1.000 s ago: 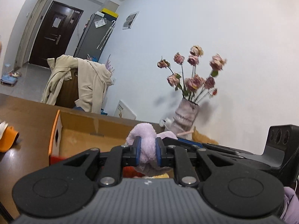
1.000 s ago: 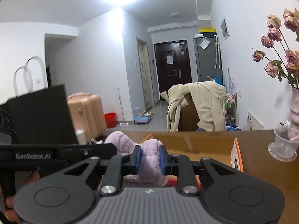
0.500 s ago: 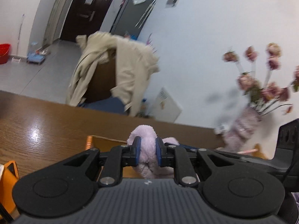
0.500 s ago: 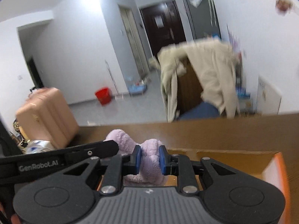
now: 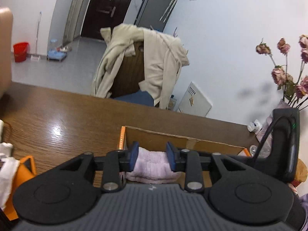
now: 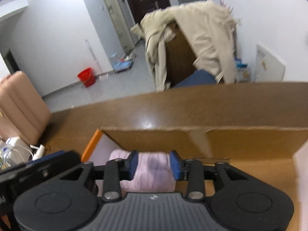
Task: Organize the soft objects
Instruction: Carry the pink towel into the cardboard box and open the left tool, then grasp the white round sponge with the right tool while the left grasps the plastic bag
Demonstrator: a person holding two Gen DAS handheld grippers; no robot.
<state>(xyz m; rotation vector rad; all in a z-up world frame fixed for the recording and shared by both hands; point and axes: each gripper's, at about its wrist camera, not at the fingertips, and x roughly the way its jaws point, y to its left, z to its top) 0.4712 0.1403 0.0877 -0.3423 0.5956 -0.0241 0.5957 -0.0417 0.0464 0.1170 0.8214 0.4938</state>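
Left view: left gripper [image 5: 152, 155] jaws just spread, pads no longer pinching the towel [image 5: 151, 164], now lying inside the box [image 5: 173, 138] against its near-left corner; release looks done. Far box wall close ahead of the pads, open room only upward. Right view: right gripper [image 6: 154, 163] likewise just opened, towel [image 6: 152, 171] loose between pads, low in box [image 6: 211, 140]. Cardboard wall just beyond; lift-out clear.

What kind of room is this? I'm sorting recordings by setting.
Most likely the living area of a home: a dark front door opens off a grey tiled hallway, a beige jacket hangs over a wooden chair, and dried pink roses stand on the brown wooden table.
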